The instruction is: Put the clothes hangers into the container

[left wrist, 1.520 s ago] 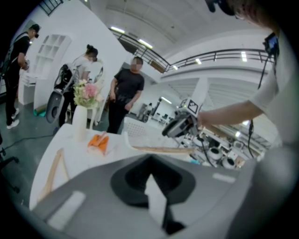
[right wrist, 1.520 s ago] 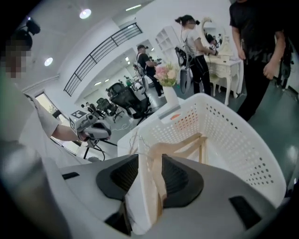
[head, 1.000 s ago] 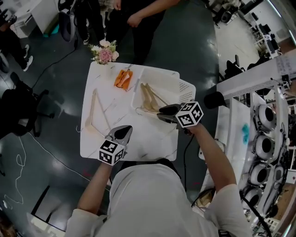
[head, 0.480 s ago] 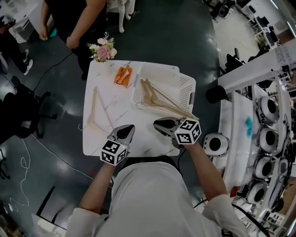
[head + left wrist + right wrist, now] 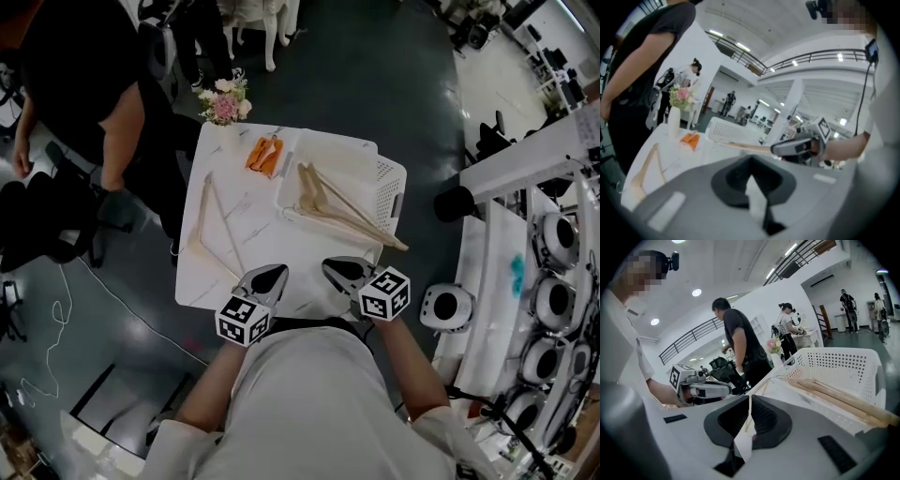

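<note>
Two or more wooden hangers (image 5: 337, 211) lie in the white perforated basket (image 5: 389, 173) on the table's right; one end pokes over its near rim. Another wooden hanger (image 5: 211, 220) lies flat on the white table (image 5: 253, 202), left of the basket. My right gripper (image 5: 330, 265) hovers at the table's near edge, clear of the basket; its jaws have just been closing with nothing between them, and they are shut. My left gripper (image 5: 278, 270) is beside it, shut and empty. The right gripper view shows the basket (image 5: 843, 362) with its hangers (image 5: 834, 392) ahead.
An orange object (image 5: 262, 155) and a vase of flowers (image 5: 225, 103) stand at the table's far edge. A person in black (image 5: 84, 103) stands by the table's left side. A white rack of machines (image 5: 534, 281) runs along the right, and a black chair (image 5: 37, 225) is at the left.
My right gripper pulled back from the basket to the table's near edge. The hangers now rest in the basket. A person in black walked round to the table's left.
</note>
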